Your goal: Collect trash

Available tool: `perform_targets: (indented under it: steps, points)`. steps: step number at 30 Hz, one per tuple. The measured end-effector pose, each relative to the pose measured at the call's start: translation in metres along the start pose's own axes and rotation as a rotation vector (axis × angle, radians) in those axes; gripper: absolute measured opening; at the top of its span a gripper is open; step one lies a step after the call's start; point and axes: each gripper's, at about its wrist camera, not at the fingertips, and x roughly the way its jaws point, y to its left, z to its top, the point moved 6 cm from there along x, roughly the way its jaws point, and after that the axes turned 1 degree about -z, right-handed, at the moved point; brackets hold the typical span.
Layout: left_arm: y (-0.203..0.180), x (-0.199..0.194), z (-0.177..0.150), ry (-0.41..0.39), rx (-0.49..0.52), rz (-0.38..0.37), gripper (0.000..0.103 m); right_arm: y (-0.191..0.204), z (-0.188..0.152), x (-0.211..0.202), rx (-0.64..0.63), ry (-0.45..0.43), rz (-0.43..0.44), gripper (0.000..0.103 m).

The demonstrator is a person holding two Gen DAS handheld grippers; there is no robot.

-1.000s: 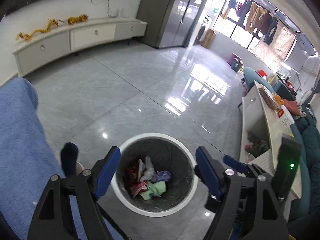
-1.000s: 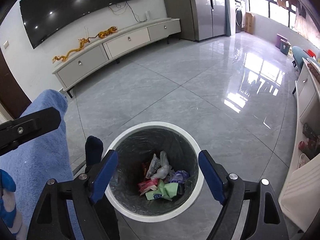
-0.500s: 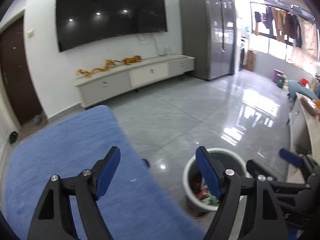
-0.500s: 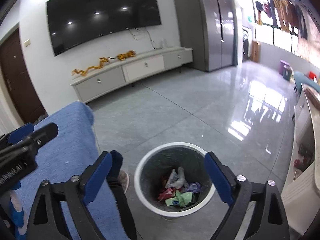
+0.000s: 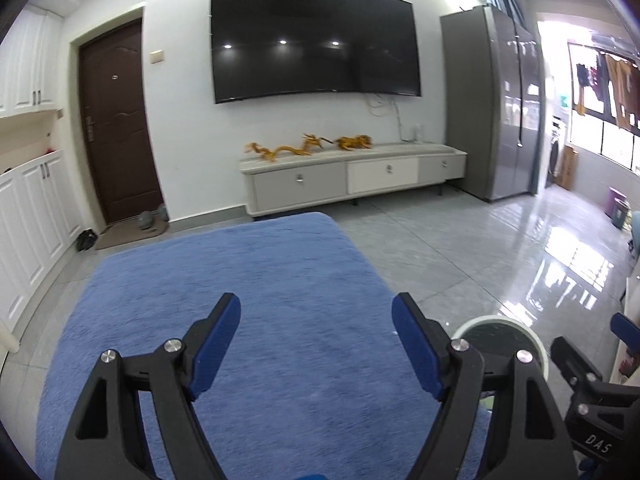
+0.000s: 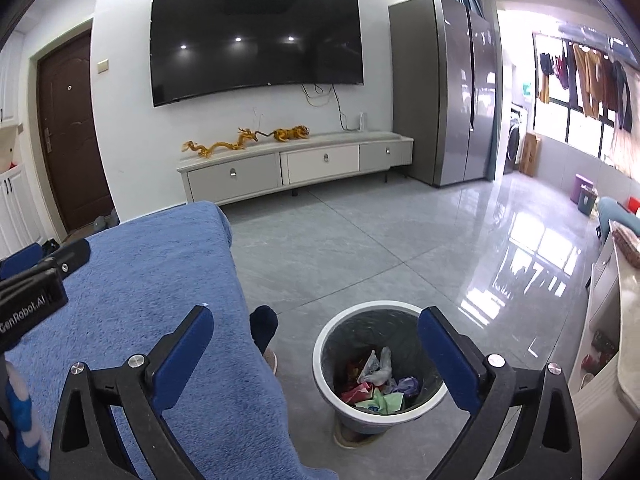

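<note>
Both your jaws wide, empty; right gripper (image 6: pixel 316 348) just opened further. Crumpled wrappers (image 6: pixel 378 384) in trash bin (image 6: pixel 332 328): probably light, soft; pinch raised folds.

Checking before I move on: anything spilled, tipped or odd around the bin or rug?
Nothing stands out. The bin stands upright beside the blue rug, wrappers inside it, and no litter shows on the rug or the floor.

Fuzzy blue rug (image 5: pixel 224 280), glossy grey floor tiles (image 6: pixel 400 248), crumpled paper trash (image 6: pixel 376 376)
</note>
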Motion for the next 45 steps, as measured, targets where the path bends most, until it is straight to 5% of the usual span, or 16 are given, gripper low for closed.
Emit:
perform_targets:
  steps: [45]
  points:
    - [0.051,-0.066,-0.008,-0.13,-0.077,0.064,0.083,0.024,-0.005,-0.054,-0.02,-0.12,-0.007,0.103]
